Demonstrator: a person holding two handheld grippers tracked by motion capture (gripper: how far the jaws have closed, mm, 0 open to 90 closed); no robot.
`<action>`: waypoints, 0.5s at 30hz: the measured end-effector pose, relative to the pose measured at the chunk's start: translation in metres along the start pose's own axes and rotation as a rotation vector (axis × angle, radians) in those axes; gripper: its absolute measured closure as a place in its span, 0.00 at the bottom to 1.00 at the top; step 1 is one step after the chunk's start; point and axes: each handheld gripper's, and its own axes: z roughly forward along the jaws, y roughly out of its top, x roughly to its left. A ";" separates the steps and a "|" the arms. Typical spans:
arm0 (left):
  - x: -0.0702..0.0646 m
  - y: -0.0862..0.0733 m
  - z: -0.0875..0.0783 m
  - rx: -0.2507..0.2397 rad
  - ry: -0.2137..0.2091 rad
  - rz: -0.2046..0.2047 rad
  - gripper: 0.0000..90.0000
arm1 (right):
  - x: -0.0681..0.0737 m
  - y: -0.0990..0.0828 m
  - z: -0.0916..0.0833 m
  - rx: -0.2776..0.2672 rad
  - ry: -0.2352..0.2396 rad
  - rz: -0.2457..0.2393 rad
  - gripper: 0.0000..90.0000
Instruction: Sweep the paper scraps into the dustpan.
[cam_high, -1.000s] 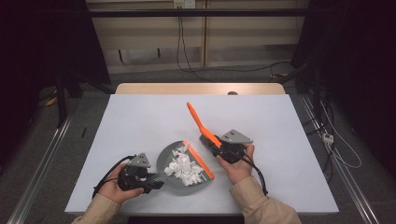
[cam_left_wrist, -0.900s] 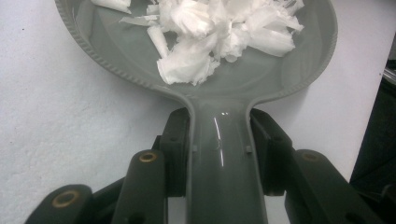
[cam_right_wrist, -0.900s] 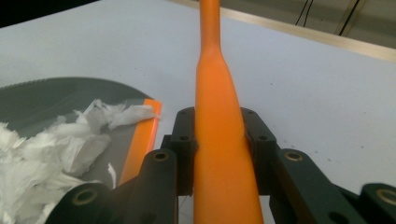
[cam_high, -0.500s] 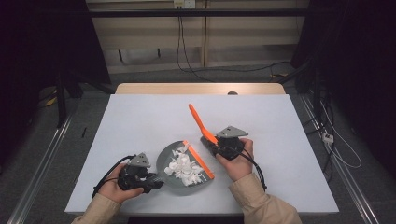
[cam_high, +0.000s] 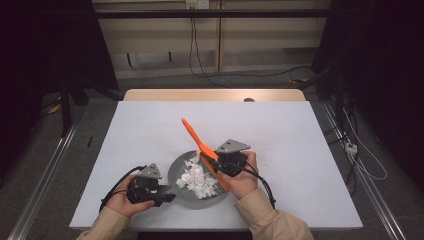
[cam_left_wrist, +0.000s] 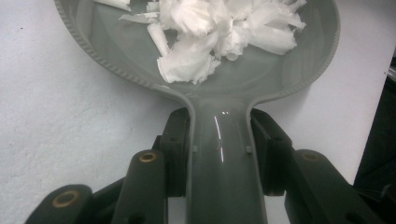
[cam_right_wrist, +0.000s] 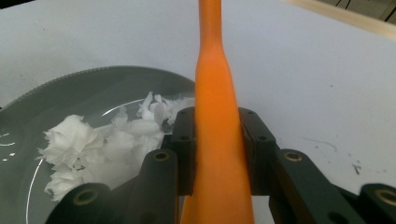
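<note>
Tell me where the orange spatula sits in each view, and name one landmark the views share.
High view: orange spatula at centre, slanting up-left from the right gripper.
Left gripper view: not in it.
Right gripper view: spatula rises mid-frame, clamped between the jaws.
Shared landmark: white shreds in the grey pan.

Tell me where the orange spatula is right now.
In the high view the orange spatula sits right of centre, clamped in the right gripper, slanting up and away over the far rim of the grey pan holding white scraps.
</note>
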 end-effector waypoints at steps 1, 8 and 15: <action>0.000 0.000 0.000 0.000 0.001 0.001 0.69 | -0.001 0.001 -0.002 -0.018 0.032 0.027 0.79; 0.000 -0.001 0.001 0.005 -0.002 0.004 0.69 | -0.007 0.004 -0.016 -0.060 0.041 0.055 0.79; -0.005 -0.002 0.000 0.012 -0.013 0.022 0.69 | -0.023 -0.006 -0.027 -0.080 0.009 0.088 0.79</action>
